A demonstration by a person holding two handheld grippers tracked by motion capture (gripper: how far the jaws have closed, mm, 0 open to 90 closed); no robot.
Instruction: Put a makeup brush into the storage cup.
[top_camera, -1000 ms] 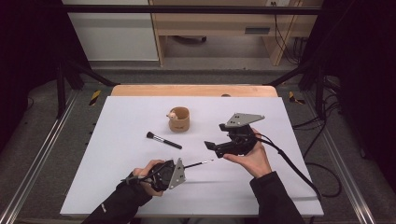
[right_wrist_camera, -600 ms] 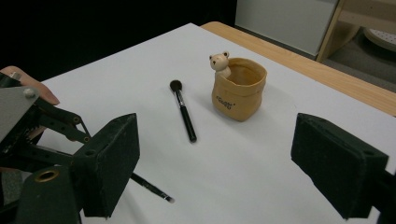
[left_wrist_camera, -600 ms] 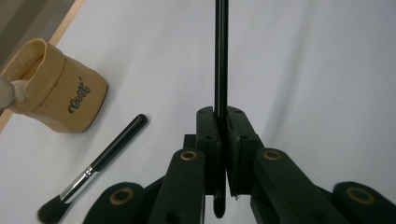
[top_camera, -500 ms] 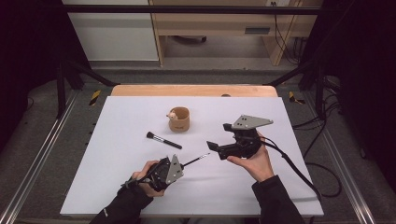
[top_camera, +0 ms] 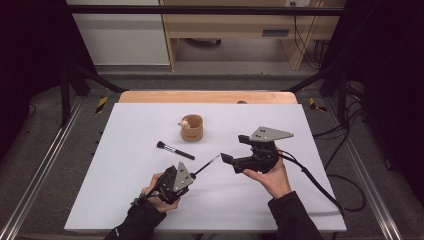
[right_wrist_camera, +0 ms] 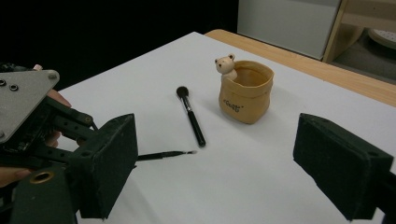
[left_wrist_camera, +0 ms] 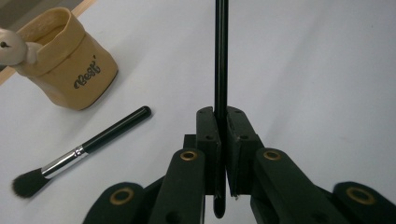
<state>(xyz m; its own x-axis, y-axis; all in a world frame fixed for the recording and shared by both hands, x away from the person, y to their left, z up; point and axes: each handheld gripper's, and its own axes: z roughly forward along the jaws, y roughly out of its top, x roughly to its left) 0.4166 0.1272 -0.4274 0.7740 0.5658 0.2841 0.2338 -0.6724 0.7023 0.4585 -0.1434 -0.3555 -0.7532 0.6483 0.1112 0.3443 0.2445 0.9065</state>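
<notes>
My left gripper [top_camera: 192, 173] stays clamped on the thin brush [left_wrist_camera: 220, 70] near the desk's [top_camera: 125, 150] front edge, its tip now raised toward the right gripper [top_camera: 226, 159]. That one has drifted closer to the tip, jaws wide and empty, having opened a little more. The big brush [top_camera: 173, 149] and the cup [top_camera: 192, 128] lie unmoved mid-desk.

White table [top_camera: 125, 200] bears brush [top_camera: 174, 149], perhaps cloth pot [top_camera: 192, 128]
</notes>
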